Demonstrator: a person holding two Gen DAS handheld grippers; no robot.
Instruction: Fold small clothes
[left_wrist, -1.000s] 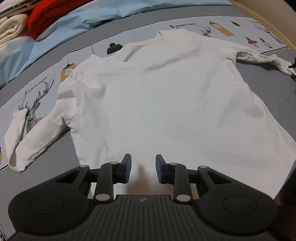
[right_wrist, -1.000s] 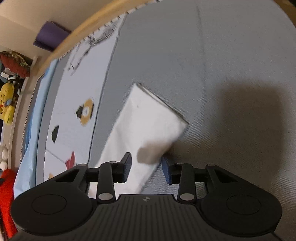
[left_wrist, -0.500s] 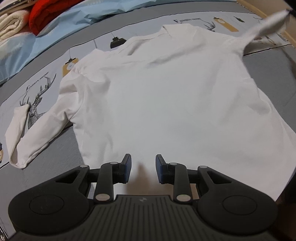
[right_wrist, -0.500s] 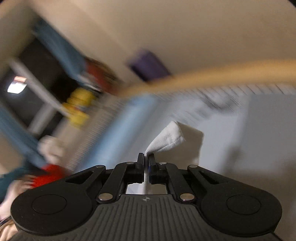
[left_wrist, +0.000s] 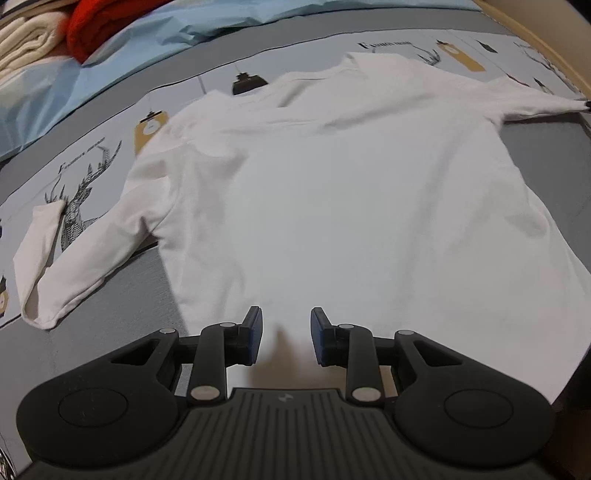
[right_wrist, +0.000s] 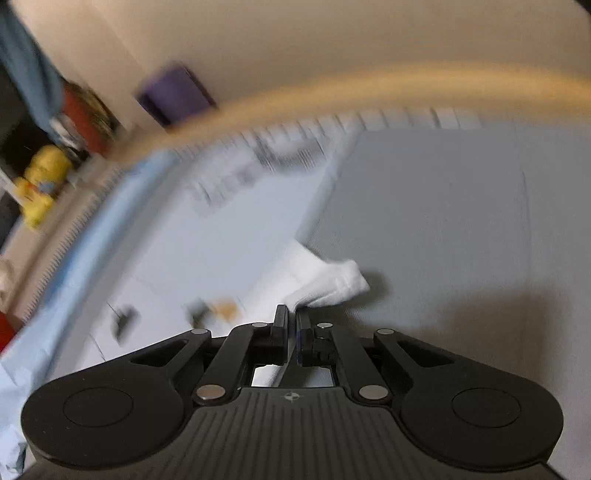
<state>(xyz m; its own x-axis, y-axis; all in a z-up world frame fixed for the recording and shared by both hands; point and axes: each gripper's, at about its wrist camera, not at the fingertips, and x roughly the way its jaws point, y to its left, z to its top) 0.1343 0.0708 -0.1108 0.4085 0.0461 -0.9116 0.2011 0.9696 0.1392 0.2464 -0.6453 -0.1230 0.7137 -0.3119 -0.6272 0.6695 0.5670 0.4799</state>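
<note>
White long-sleeved shirt (left_wrist: 332, 192) spread flat on grey printed bed sheet (left_wrist: 110, 314). Red blanket (left_wrist: 99, 22) and cream towel (left_wrist: 22, 44) far behind. Left tool (left_wrist: 286, 334) partly open over hem, holding nothing. Right tool (right_wrist: 291, 325) pinched shut on sleeve cuff (right_wrist: 325, 284).

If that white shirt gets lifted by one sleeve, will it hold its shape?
Probably not. The shirt lies flat and wrinkled, so it looks thin and floppy. The sleeve pinched in the right fingers bunches and droops, so the rest would likely trail limply.
</note>
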